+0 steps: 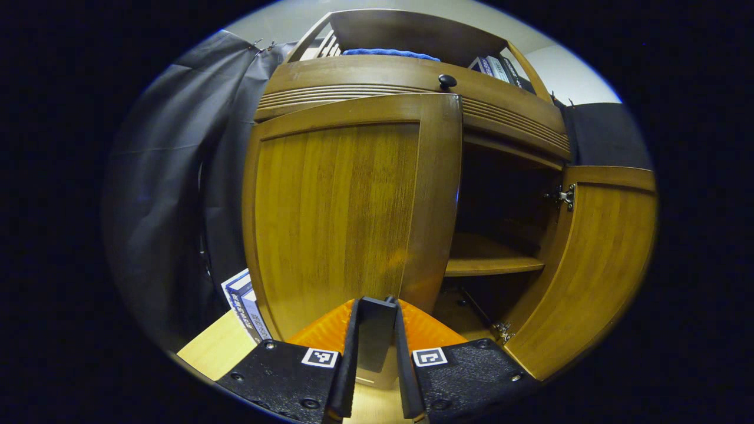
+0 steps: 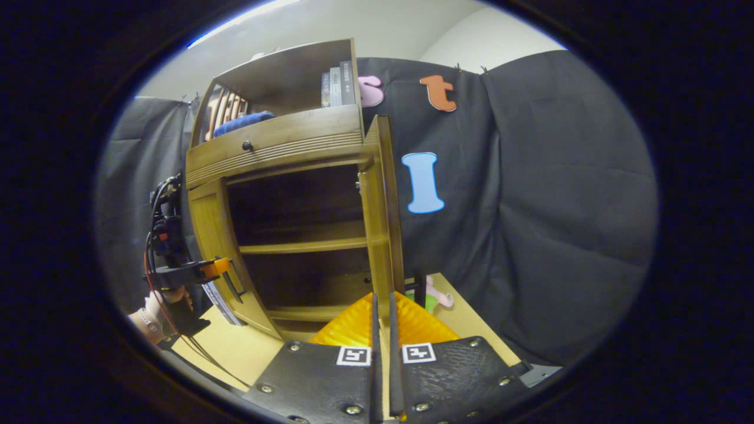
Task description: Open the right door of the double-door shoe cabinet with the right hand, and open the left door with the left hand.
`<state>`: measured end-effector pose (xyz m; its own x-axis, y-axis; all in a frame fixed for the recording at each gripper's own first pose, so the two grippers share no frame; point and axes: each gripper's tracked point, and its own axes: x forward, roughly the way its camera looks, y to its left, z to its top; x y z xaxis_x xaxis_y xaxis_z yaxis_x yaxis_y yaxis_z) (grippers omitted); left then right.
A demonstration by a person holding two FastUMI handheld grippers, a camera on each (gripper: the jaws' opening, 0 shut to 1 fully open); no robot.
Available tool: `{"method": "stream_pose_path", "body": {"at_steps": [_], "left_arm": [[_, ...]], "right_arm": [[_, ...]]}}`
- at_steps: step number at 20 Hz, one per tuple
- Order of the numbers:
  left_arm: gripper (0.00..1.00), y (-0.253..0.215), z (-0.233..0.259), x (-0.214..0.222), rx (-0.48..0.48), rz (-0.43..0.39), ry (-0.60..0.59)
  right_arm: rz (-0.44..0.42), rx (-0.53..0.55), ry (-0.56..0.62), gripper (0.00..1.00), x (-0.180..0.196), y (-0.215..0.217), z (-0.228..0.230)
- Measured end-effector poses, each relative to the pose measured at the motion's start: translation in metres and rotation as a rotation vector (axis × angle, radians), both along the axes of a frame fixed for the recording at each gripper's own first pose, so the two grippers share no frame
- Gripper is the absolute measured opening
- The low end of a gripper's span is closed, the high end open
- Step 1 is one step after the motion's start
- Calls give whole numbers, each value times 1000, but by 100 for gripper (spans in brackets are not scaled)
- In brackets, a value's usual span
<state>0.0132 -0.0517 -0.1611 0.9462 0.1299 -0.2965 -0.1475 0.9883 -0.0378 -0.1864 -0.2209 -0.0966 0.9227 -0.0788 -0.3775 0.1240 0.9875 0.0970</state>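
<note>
Two cameras on my grippers, both facing the shoe cabinet [image 2: 283, 194]

My left one sits close against the left door [image 1: 347, 218], looking up; my right one looks from farther right. Both share the open interior and shelf [image 1: 489, 259].

The left door [image 1: 347, 218] hides the cabinet's left half in the left gripper view, and its handle [image 1: 377, 335] is partly covered by the fingers [image 1: 347, 359]. The books [image 1: 244, 306] beside it are cut off by that door. In the right gripper view, the hand [image 2: 162, 312] is cropped at the edge.
</note>
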Motion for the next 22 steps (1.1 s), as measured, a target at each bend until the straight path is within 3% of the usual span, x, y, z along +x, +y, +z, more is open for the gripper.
{"method": "stream_pose_path", "body": {"at_steps": [2, 3, 9, 10, 11, 16, 21, 22], "left_arm": [[35, 3, 1, -4, 8, 18, -1], [29, 5, 1, -6, 13, 27, -2], [27, 14, 3, -20, 16, 87, -5], [30, 17, 5, -23, 18, 97, -6], [24, 19, 6, -25, 18, 108, -7], [17, 28, 8, -37, 26, 145, -6], [12, 40, 10, -48, 36, 187, 4], [14, 43, 11, -51, 41, 192, 7]], "right_arm": [[18, 1, -5, 5, 1, 1, 4], [28, 3, -5, 5, 0, 3, 6], [91, 11, -4, 5, 2, 9, 8], [104, 15, -2, 5, 5, 12, 7], [118, 18, 0, 5, 6, 15, 6], [197, 34, 7, 5, 9, 37, 2], [260, 54, 16, 5, 14, 58, -5], [271, 55, 18, 5, 16, 62, -6]]}}
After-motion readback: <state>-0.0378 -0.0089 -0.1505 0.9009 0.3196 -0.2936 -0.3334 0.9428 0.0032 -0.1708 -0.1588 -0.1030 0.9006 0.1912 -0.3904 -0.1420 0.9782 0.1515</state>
